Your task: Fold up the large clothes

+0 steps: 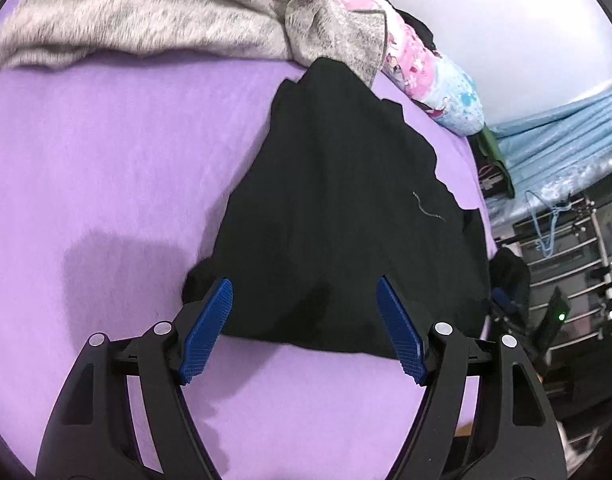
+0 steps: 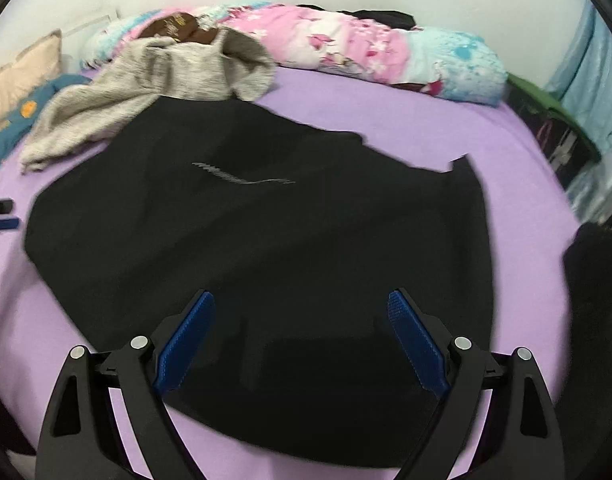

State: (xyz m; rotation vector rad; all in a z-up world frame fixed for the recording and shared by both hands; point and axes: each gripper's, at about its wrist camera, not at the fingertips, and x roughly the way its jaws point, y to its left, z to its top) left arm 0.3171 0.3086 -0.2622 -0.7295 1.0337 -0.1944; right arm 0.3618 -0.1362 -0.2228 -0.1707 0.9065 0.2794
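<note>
- One black garment (image 2: 258, 240) lies flat on the purple bed sheet (image 1: 106, 152).
- One grey fleece (image 2: 146, 80) lies beyond it.
- Two grippers, left gripper (image 1: 304, 286) and right gripper (image 2: 302, 300), both spread, holding nothing.

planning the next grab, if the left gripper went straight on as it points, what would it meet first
Most likely the black garment: the open left gripper points at its near edge on the bed. Depth is unclear.

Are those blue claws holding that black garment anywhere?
No. Both the left gripper and right gripper are open above the black garment, gripping nothing.
</note>
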